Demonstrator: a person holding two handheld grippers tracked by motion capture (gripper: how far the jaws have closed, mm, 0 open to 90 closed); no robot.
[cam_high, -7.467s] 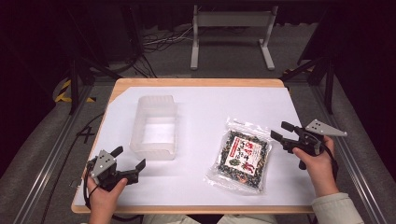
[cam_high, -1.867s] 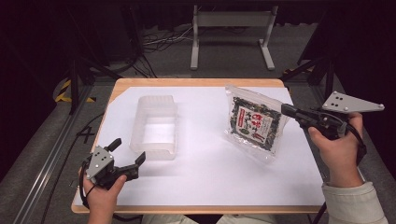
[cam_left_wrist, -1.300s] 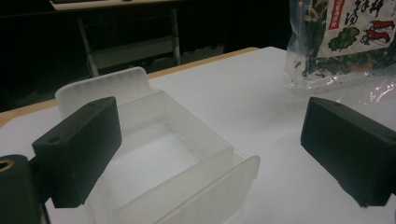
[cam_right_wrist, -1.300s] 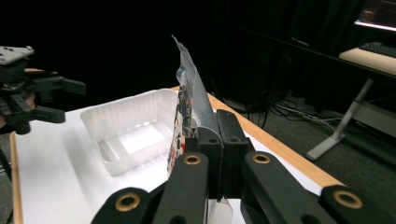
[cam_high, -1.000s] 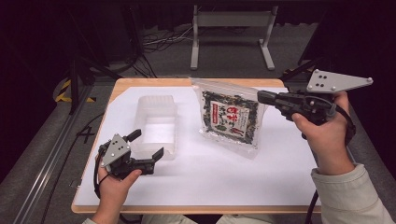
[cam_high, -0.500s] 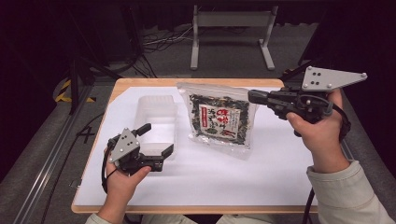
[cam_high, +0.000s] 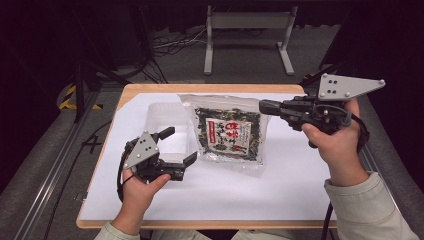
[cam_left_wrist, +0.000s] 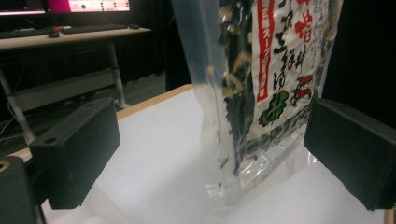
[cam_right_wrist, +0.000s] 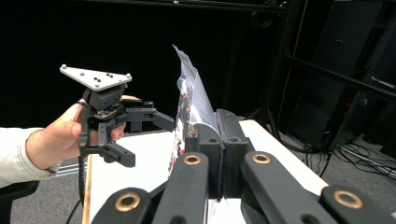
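Note:
A clear bag of dark dried seaweed with a red-and-white label (cam_high: 227, 132) hangs upright over the middle of the white table. My right gripper (cam_high: 264, 107) is shut on the bag's upper right edge; in the right gripper view its jaws (cam_right_wrist: 217, 140) pinch the bag's edge (cam_right_wrist: 189, 105). My left gripper (cam_high: 179, 146) is open at the bag's lower left corner. In the left gripper view the bag's bottom (cam_left_wrist: 261, 93) hangs between the two spread jaws without touching either, with the gripper (cam_left_wrist: 210, 144) wide open around it.
A clear plastic container (cam_high: 161, 120) stands on the white mat (cam_high: 280, 190) behind the left gripper, partly hidden by the bag. The wooden table edge (cam_high: 210, 88) runs along the back. A metal stand (cam_high: 247, 35) and cables lie on the floor beyond.
The right gripper picked the bag up from the table's right and carried it left to the middle. The left gripper rose and moved right until its open jaws flank the bag's lower corner.

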